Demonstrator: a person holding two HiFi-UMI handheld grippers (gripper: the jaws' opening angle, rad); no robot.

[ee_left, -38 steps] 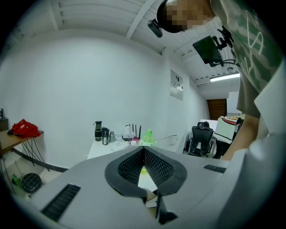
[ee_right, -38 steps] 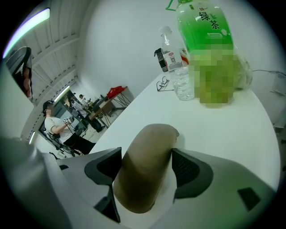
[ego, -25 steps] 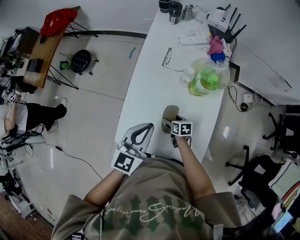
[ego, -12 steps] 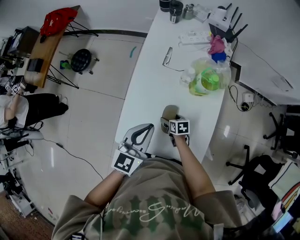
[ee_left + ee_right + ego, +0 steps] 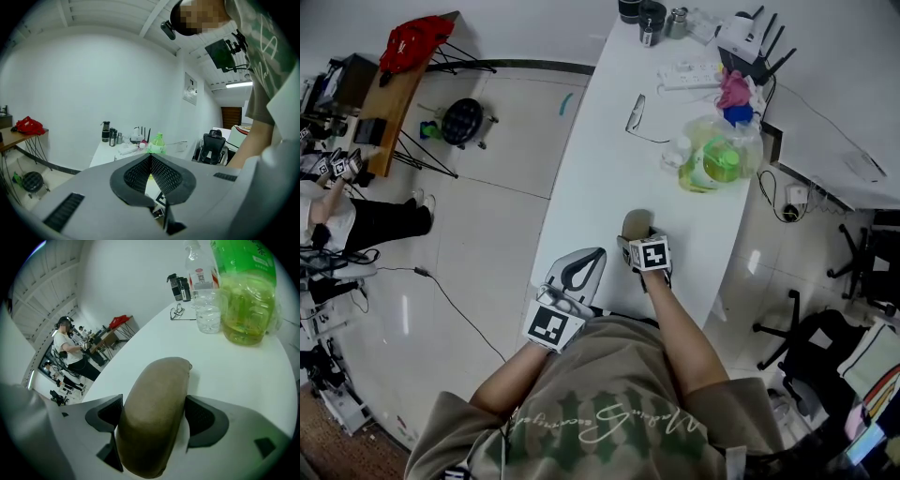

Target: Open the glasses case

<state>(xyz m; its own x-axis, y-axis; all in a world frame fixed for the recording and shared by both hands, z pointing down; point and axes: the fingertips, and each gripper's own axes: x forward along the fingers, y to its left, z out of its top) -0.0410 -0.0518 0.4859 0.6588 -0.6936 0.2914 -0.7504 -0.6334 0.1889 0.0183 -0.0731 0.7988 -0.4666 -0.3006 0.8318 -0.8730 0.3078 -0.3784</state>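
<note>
The right tongs stood wide apart, their jaws having just been opening, with the brown glasses case lying closed between them; the left pad sat close against the case's side, while a strip of white showed between the case and the right pad, so nothing was clamped. The left tongs had their jaws pressed together at the tips on nothing, and in the head view they hung over the near edge of the worktop, just beside the case but apart from it. The case rested on the near end of that long white worktop. Farther along it stood a green bottle in clear wrapping with a small clear plastic bottle beside it, a pair of eyeglasses, a white power strip, a router with black antennas, and some dark flasks at the far end. The room had a pale glossy floor, a wooden desk carrying a red bag at the left, a black office chair at the right, and a seated person at the left edge.
</note>
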